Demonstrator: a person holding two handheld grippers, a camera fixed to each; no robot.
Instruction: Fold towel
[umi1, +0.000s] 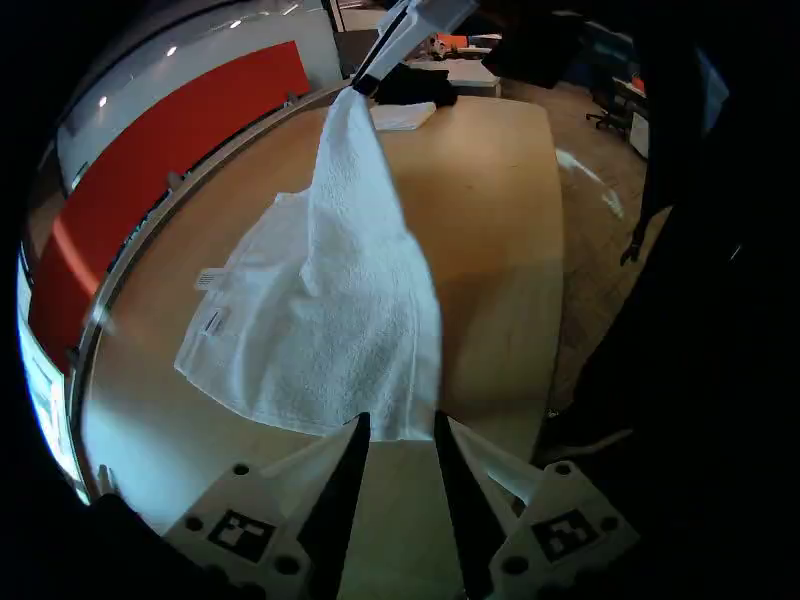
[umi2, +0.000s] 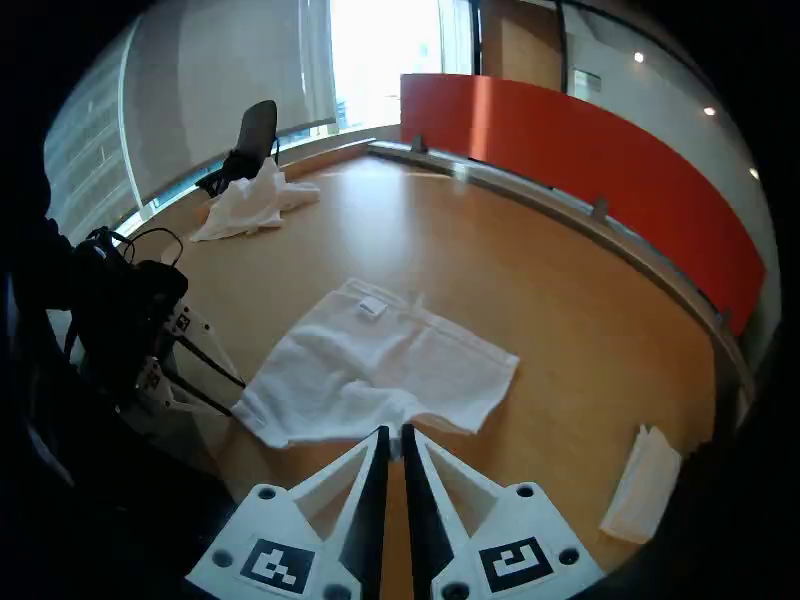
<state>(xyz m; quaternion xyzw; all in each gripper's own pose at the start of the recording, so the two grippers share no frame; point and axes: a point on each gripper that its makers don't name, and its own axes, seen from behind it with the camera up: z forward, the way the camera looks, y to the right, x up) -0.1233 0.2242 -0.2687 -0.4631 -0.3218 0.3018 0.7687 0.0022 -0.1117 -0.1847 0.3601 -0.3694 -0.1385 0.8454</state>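
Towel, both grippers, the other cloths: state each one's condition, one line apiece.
towel: part flat on the table, one edge lifted into a peak
right gripper: shut on the towel's lifted edge
left gripper: fingers astride a towel corner, grip unclear
folded cloth: folded, lying flat
crumpled cloth: bunched in a heap

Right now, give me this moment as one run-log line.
right tool: shut on towel corner, lifted | left tool: at near corner, grip unclear | towel: partly on table

White fingers (umi1: 340, 490), black inner edges, square black-white markers (umi1: 240, 528), screw holes (umi1: 288, 565).
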